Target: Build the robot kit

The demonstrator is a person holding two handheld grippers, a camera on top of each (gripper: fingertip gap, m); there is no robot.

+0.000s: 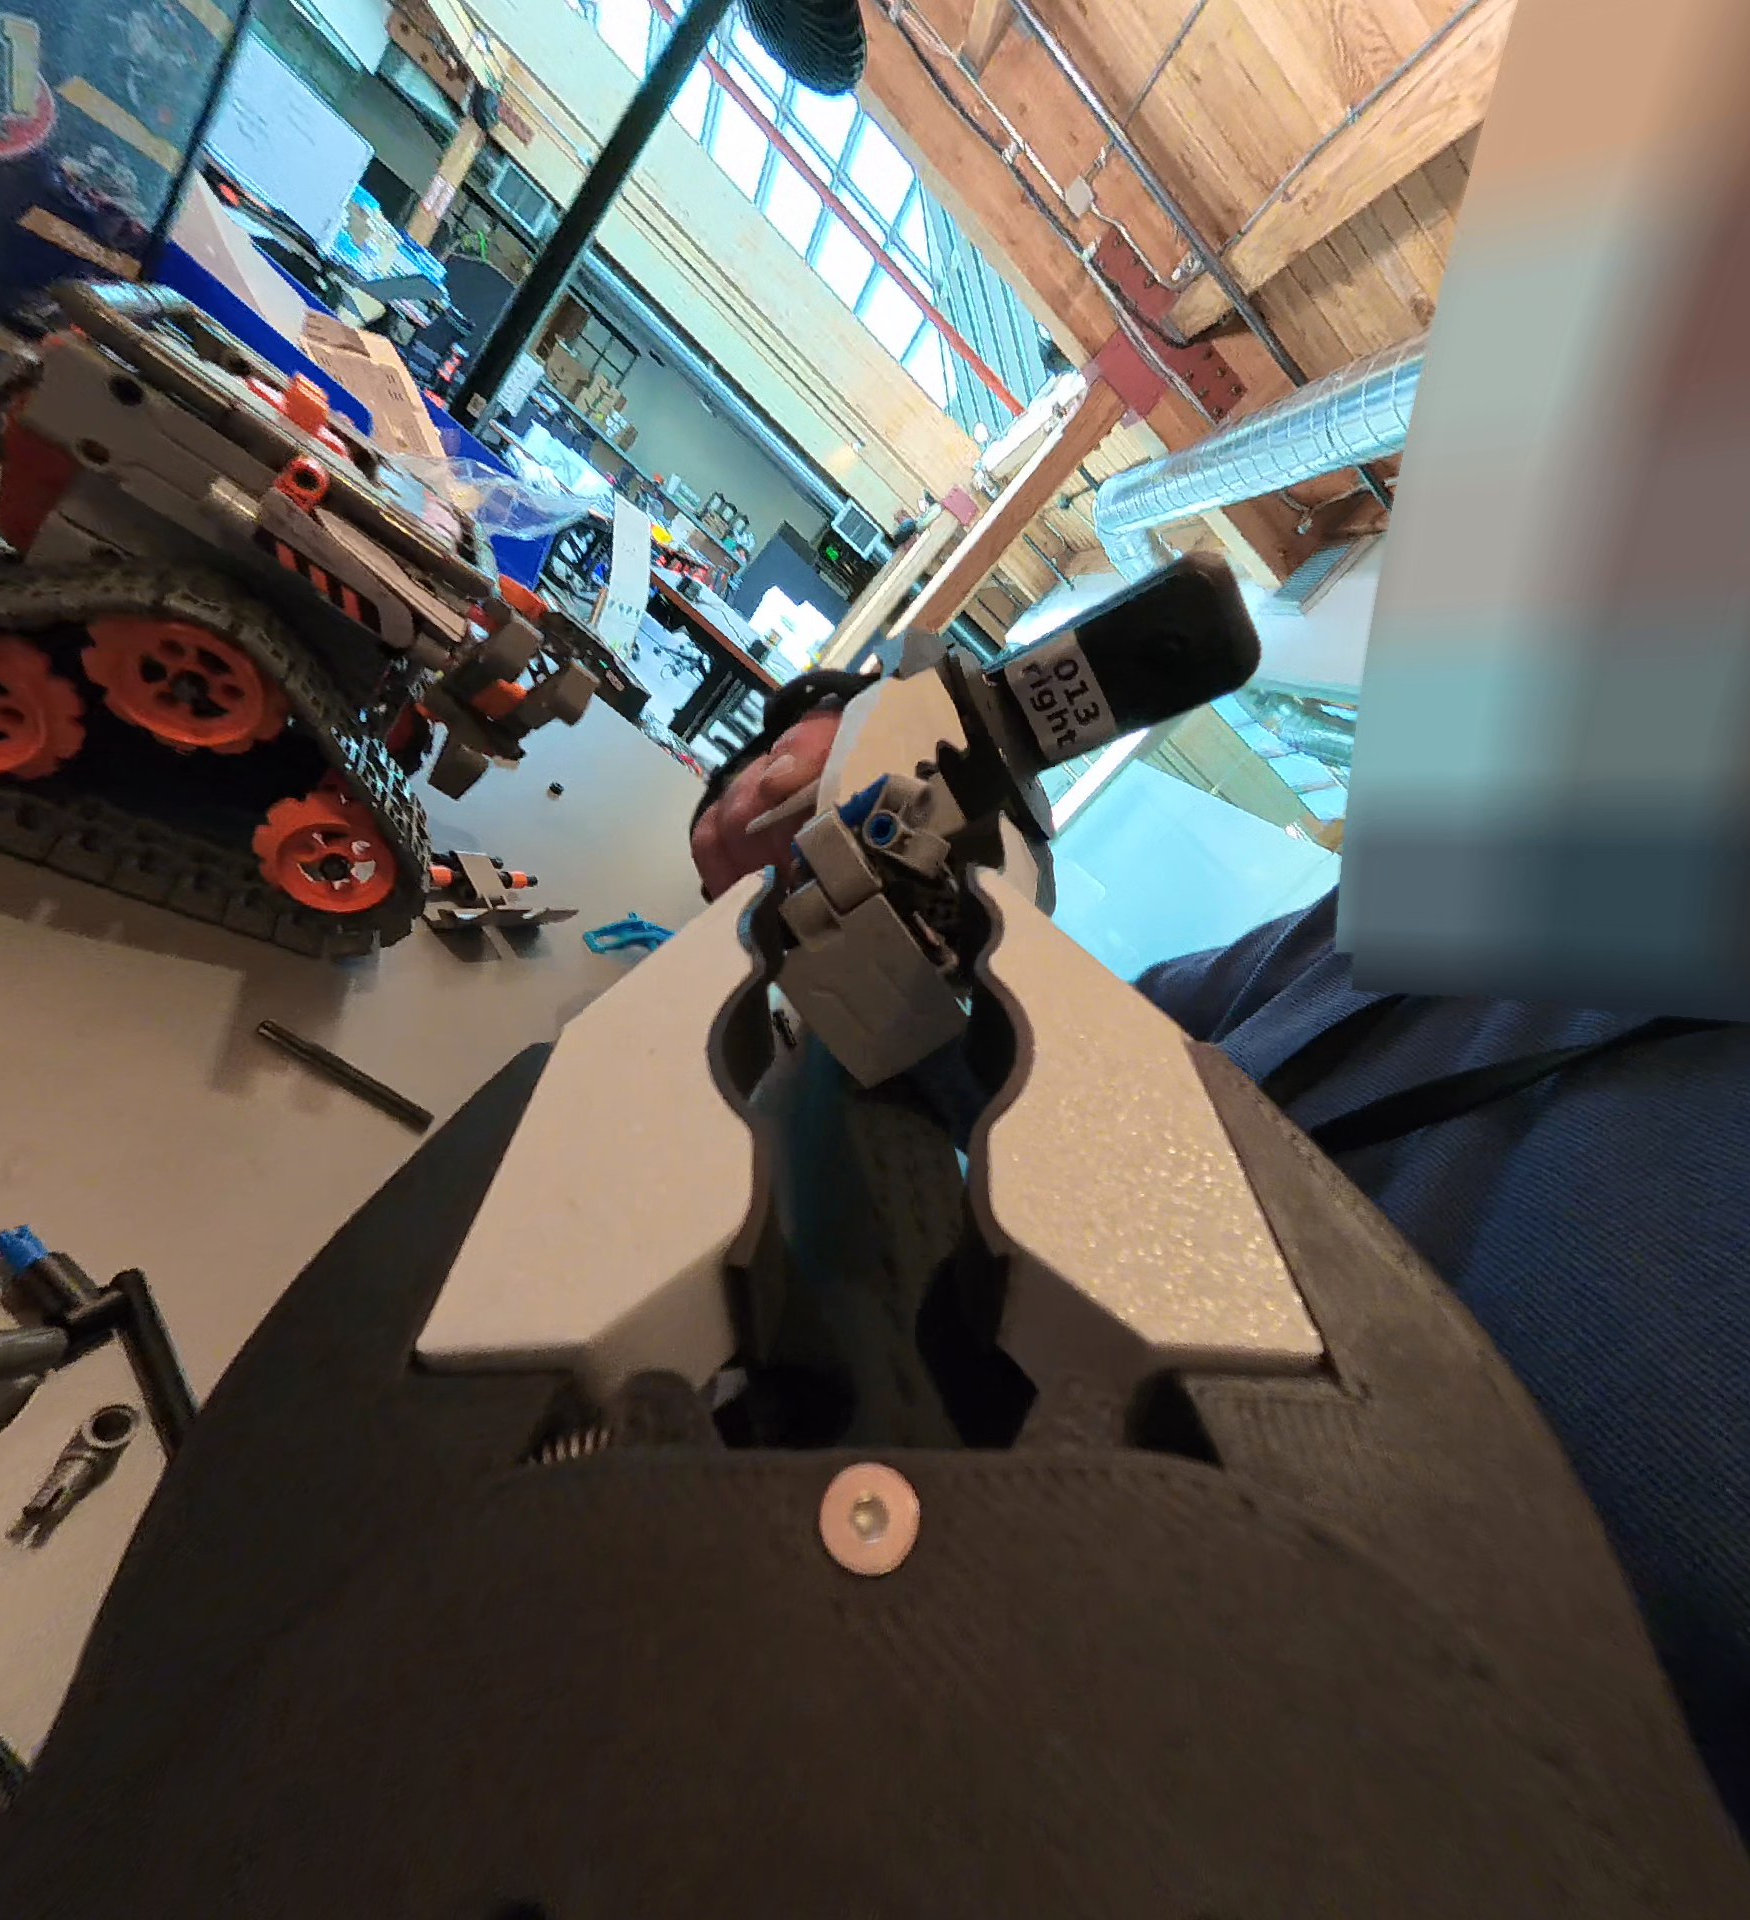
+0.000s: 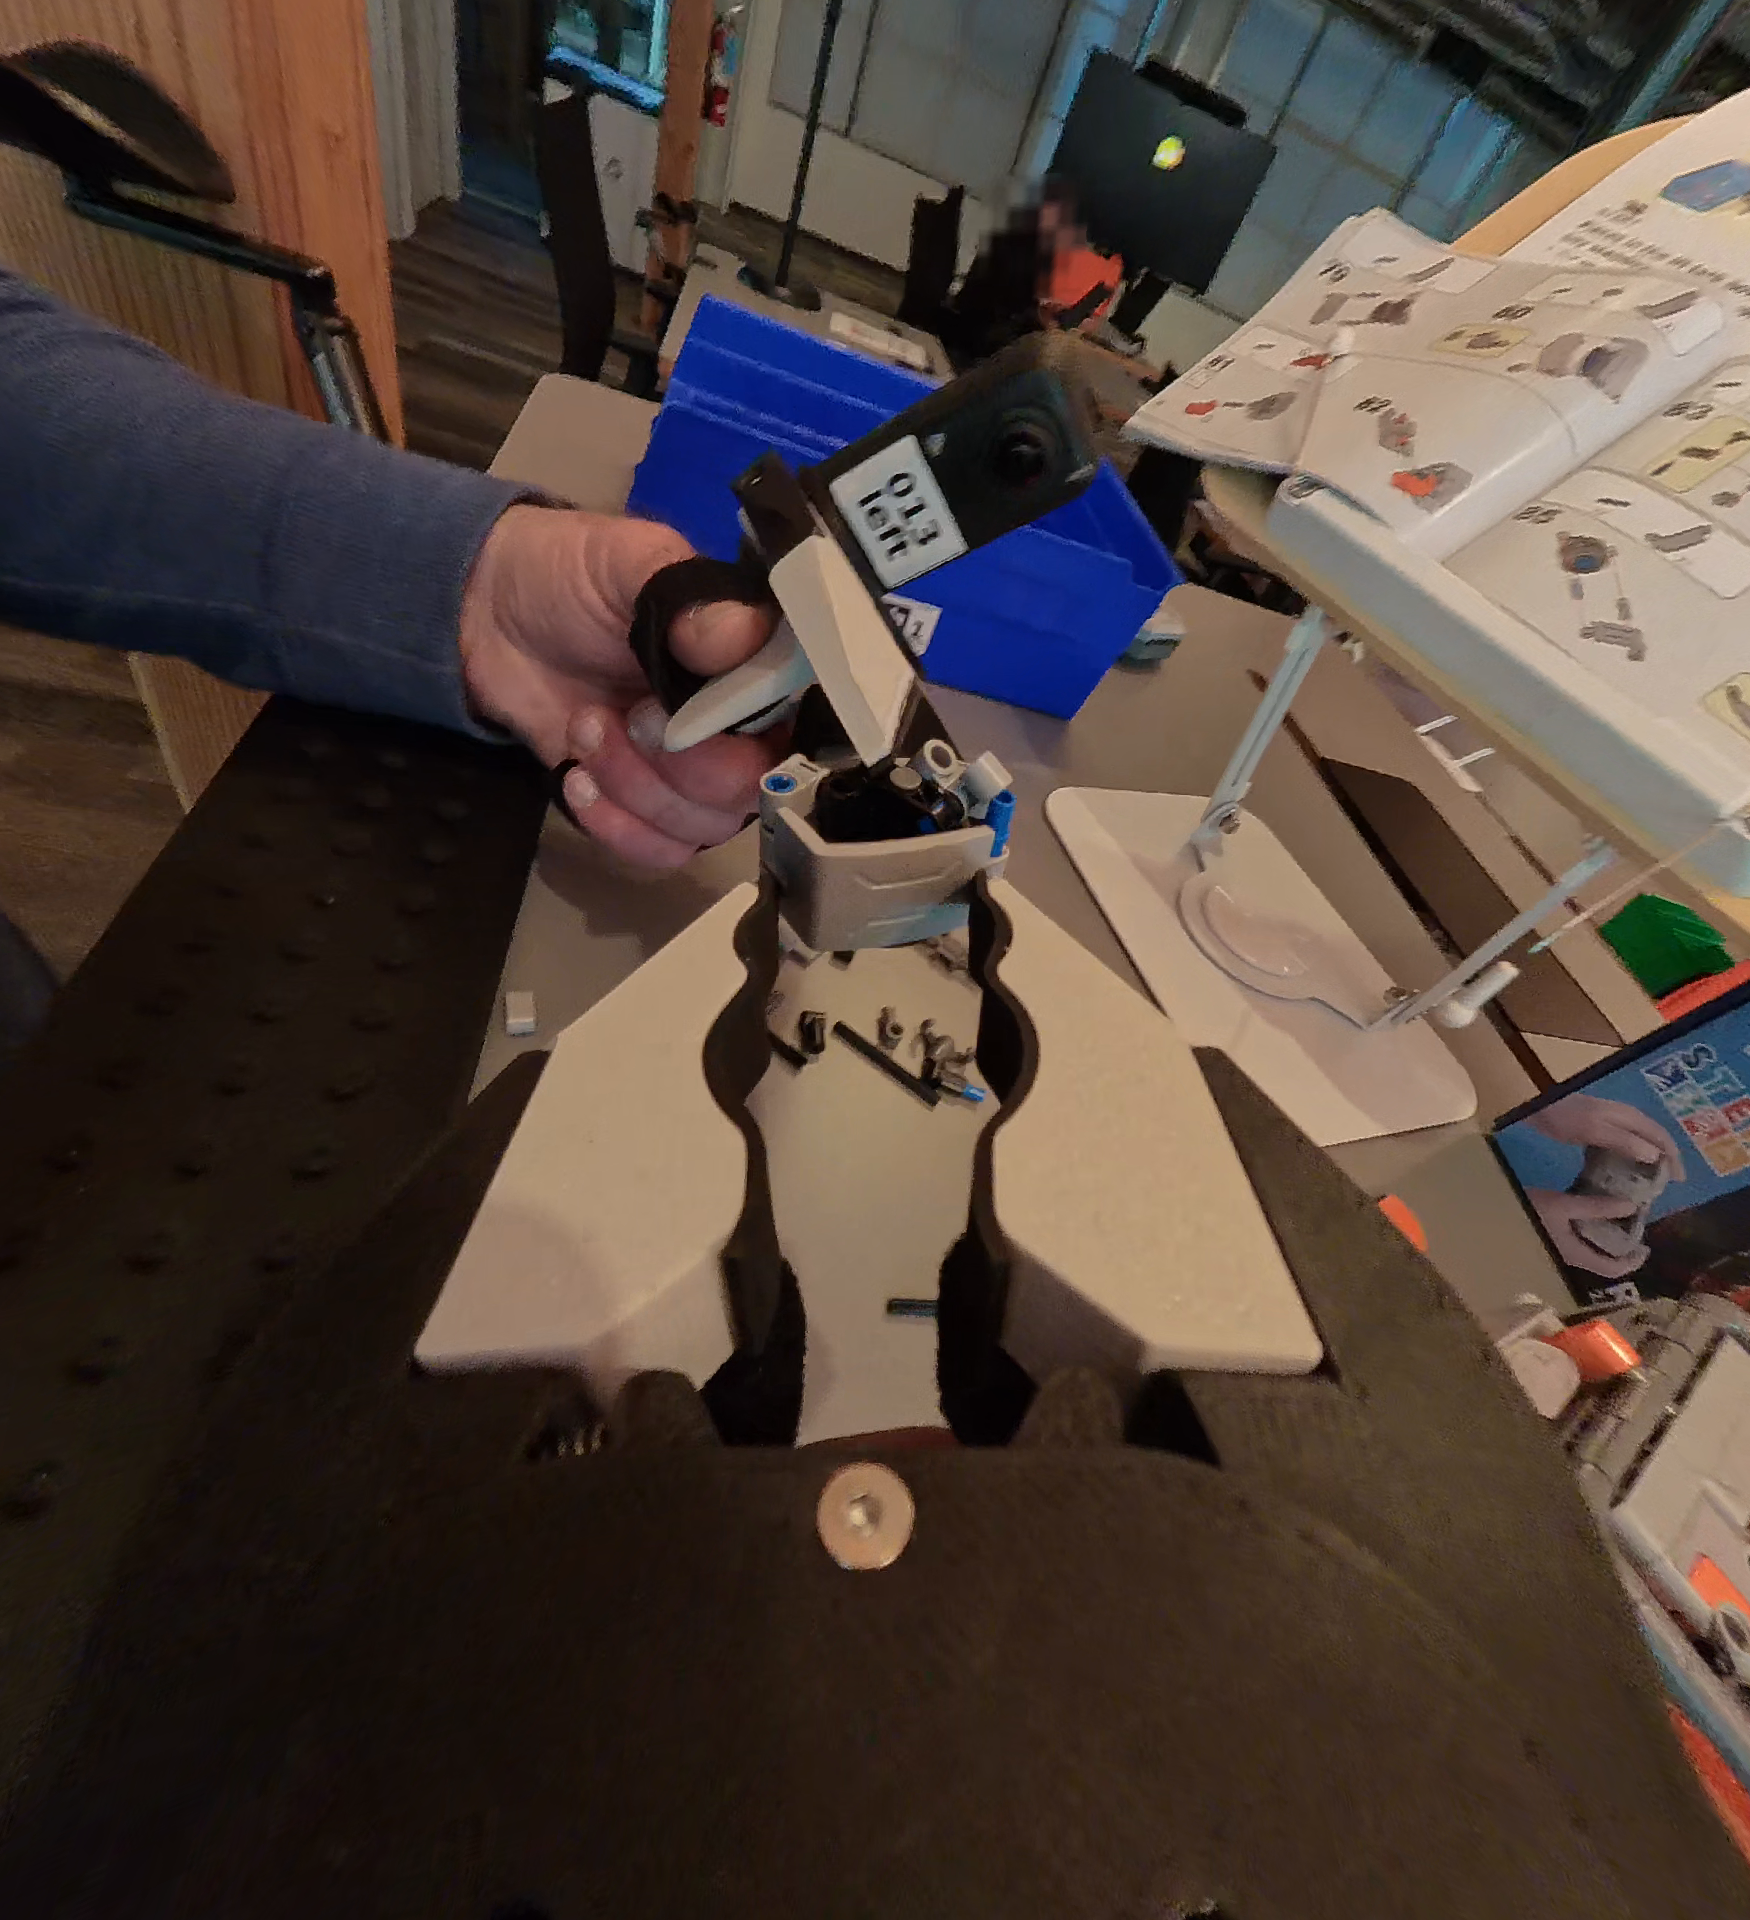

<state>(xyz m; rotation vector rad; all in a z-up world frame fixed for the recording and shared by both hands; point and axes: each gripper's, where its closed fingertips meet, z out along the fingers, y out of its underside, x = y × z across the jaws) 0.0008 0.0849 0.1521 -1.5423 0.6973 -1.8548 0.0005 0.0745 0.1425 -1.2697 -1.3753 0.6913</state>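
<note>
Both grippers are pinching one grey brick sub-assembly (image 2: 876,868) at their tips: right gripper (image 2: 871,914) clamping from below, left gripper (image 1: 866,935) opposing, well above the worktop (image 2: 850,1143).

A pale grey plastic brick assembly (image 2: 876,878) with blue pins and a black core. The tracked toy vehicle (image 1: 175,644), far left, has orange wheels, black treads and an orange-and-black striped grey panel. The far blue plastic bin (image 2: 1016,582) is plain.

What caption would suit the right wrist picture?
Both handheld grippers, right gripper and left gripper, clamp one small grey brick assembly above a table.
</note>
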